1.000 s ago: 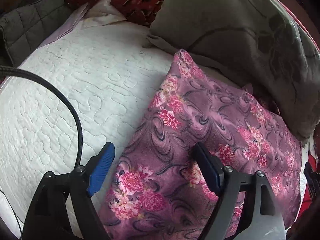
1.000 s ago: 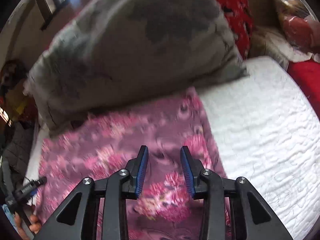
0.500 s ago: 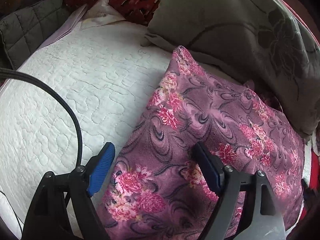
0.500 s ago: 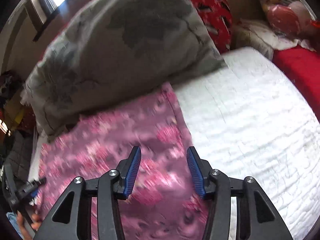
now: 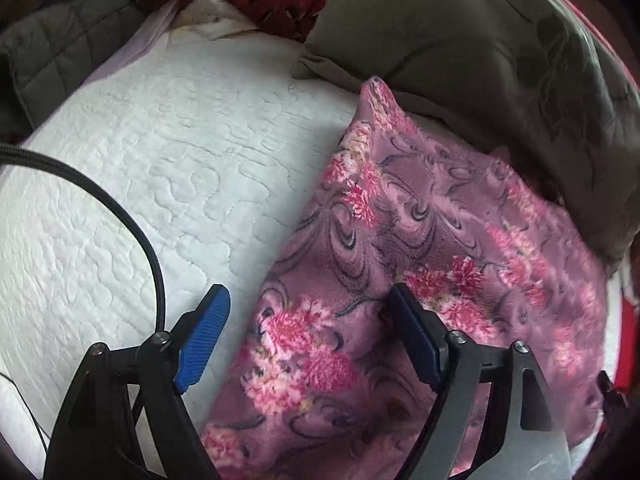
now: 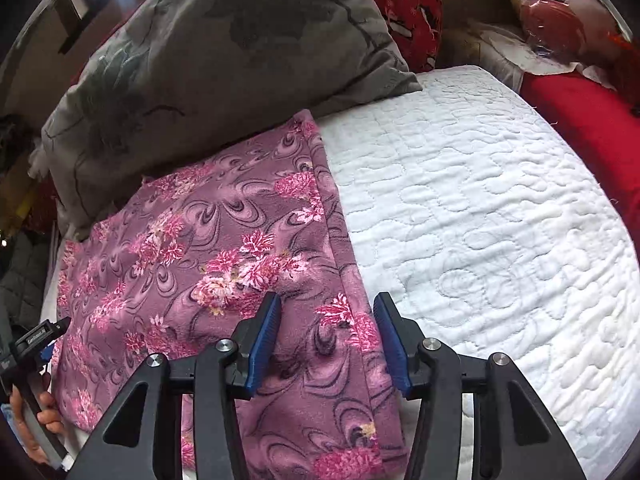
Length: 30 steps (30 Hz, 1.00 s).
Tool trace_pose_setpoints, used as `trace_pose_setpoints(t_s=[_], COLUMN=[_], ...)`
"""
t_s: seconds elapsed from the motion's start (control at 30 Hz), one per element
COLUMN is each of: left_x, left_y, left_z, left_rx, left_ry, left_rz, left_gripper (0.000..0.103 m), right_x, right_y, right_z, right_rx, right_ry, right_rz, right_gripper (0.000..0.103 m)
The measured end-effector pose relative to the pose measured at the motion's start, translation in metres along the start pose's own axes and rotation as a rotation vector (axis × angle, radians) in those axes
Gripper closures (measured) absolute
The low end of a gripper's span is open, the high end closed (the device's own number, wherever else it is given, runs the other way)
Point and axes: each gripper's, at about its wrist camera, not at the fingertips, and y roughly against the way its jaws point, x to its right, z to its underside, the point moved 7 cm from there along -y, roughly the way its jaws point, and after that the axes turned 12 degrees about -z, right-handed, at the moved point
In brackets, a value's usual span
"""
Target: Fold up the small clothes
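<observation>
Right tool (image 6: 327, 334) spread wider, moved over floral cloth (image 6: 224, 264) edge.

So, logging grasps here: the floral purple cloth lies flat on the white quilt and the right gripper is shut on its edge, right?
Not shut: the right wrist view shows the right gripper open over the floral purple cloth, which lies flat on the white quilt.

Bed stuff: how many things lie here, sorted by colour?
Purple floral cloth: 1
Grey pillow: 1
White quilted mattress cover: 1
Red patterned cushion: 1
Plain red fabric: 1
Total: 5
</observation>
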Motion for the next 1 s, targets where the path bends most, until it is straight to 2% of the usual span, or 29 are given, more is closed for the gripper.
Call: trace_pose_setpoints(t_s=[0.1, 0.2, 0.27, 0.3, 0.37, 0.43, 0.5, 0.57, 0.67, 0.8, 0.9, 1.0], left_x=[-0.001, 0.014, 0.025, 0.030, 0.038, 0.035, 0.023, 0.007, -0.018, -0.036, -0.050, -0.075], left_y=[0.011, 0.014, 0.007, -0.002, -0.027, -0.029, -0.028, -0.024, -0.020, -0.023, -0.020, -0.015], left_z=[-0.013, -0.031, -0.038, -0.039, -0.036, -0.039, -0.042, -0.043, -0.035, -0.008, 0.000, -0.004], left_rx=[0.010, 0.045, 0.038, 0.016, -0.055, -0.075, -0.127, -0.139, -0.151, -0.249, -0.274, -0.282], left_ry=[0.015, -0.084, -0.126, -0.149, -0.192, -0.173, -0.157, -0.165, -0.193, -0.247, -0.245, -0.214], left_rz=[0.038, 0.000, -0.024, -0.032, -0.048, 0.000, 0.040, 0.022, -0.028, 0.003, 0.017, 0.012], left_gripper=[0.021, 0.021, 0.021, 0.021, 0.019, 0.019, 0.020, 0.020, 0.020, 0.020, 0.020, 0.020], right_x=[-0.010, -0.018, -0.019, -0.017, -0.007, -0.010, -0.015, -0.030, -0.068, -0.139, -0.198, -0.242], right_y=[0.009, 0.001, -0.016, -0.026, -0.057, -0.053, -0.050, -0.035, -0.014, -0.014, -0.021, -0.022], right_z=[-0.018, -0.044, -0.055, -0.056, -0.050, -0.056, -0.056, -0.053, -0.030, 0.030, 0.082, 0.117], right_rx=[0.071, 0.107, 0.111, 0.096, -0.001, 0.054, 0.013, 0.032, 0.038, -0.067, -0.149, -0.186], right_ry=[-0.005, -0.014, -0.020, -0.027, -0.070, -0.044, -0.031, 0.021, 0.135, 0.351, 0.495, 0.565], right_rz=[-0.032, -0.078, -0.073, -0.059, -0.028, -0.011, 0.021, -0.006, -0.077, -0.165, -0.225, -0.281], right_gripper=[0.051, 0.051, 0.052, 0.052, 0.050, 0.049, 0.050, 0.050, 0.047, 0.047, 0.049, 0.049])
